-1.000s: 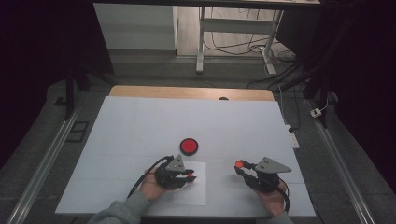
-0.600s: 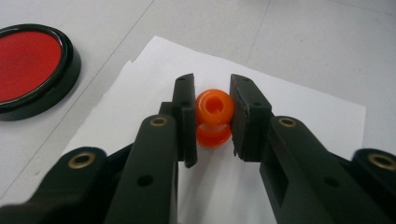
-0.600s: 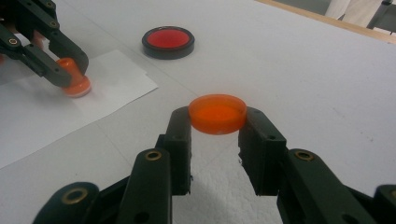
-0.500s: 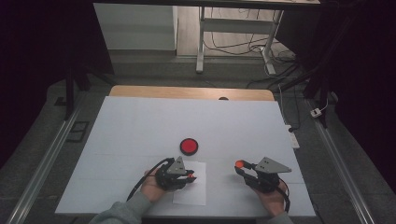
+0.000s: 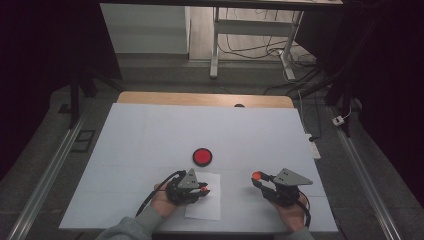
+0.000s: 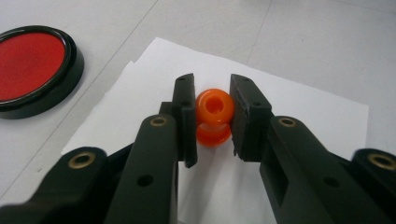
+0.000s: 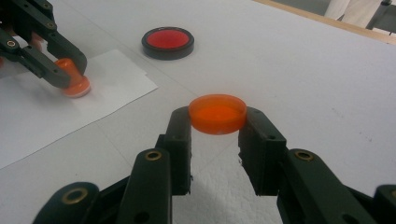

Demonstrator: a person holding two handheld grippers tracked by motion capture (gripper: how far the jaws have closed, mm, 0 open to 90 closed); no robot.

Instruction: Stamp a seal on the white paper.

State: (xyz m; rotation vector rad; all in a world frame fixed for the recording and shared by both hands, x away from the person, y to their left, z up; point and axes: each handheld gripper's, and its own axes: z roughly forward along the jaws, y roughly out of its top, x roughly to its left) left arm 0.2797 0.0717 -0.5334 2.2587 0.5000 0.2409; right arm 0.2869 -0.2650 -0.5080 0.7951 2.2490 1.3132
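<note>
My left gripper [image 6: 213, 89] is shut on a small orange stamp [image 6: 214, 133], whose foot rests on a white sheet of paper [image 6: 303, 112]. In the high view the left gripper [image 5: 202, 190] is over the sheet's top edge [image 5: 210, 176]. The right gripper [image 7: 215, 127] is shut on a flat round orange cap [image 7: 217, 109], held just above the table. It shows at the right in the high view [image 5: 257, 176]. A round red ink pad in a black case [image 5: 202, 156] lies just beyond the paper. The right gripper view also shows the left gripper [image 7: 70, 70] with the stamp [image 7: 74, 85].
The white tabletop [image 5: 150, 135] stretches far beyond the ink pad, with a wooden strip [image 5: 200, 99] at its far edge. Metal rails [image 5: 50, 170] run along both sides of the table. A white plug strip [image 5: 312, 145] lies off the right edge.
</note>
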